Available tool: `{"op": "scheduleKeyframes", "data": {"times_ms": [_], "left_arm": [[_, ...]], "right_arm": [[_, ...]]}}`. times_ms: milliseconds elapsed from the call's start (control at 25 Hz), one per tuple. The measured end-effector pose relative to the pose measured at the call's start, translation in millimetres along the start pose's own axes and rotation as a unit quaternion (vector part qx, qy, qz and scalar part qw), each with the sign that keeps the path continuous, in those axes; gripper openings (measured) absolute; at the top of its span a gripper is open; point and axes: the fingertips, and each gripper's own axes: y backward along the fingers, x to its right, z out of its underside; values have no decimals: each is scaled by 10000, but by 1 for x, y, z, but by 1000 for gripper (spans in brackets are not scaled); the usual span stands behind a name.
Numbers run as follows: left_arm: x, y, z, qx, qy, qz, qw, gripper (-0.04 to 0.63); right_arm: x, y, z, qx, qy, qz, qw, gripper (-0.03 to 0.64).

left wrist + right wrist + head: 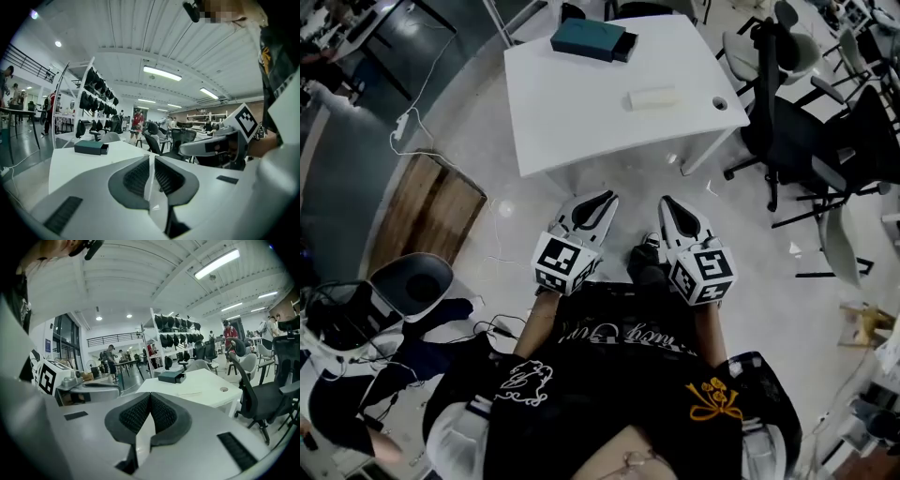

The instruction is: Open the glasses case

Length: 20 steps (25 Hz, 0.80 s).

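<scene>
Office: white desk (581,103), swivel chairs (773,94)

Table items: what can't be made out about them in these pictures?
Pale oblong object, head view: too small and washed out against the white table to identify.
Teal box, all views: too distant to show a hinge or seam.
Which of the two is the case to open: cannot tell.
</scene>
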Motion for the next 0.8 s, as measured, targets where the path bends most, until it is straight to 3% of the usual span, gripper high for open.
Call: {"op": "scheduleKeyframes", "data": {"times_ms": [200,400,800], "left_arm": [[4,-77,-40,110,28,-157,9998,44],[11,-132,-57,17,-181,-278,9994,44],[11,-163,-61,-237,-176,-777,9965,44]], "right_arm": [[80,-4,-29,52,-63,42,10000,14],[140,-16,-45,82,-127,-72,9999,14],[182,-41,-52,15,-257,-562,9981,14]]}}
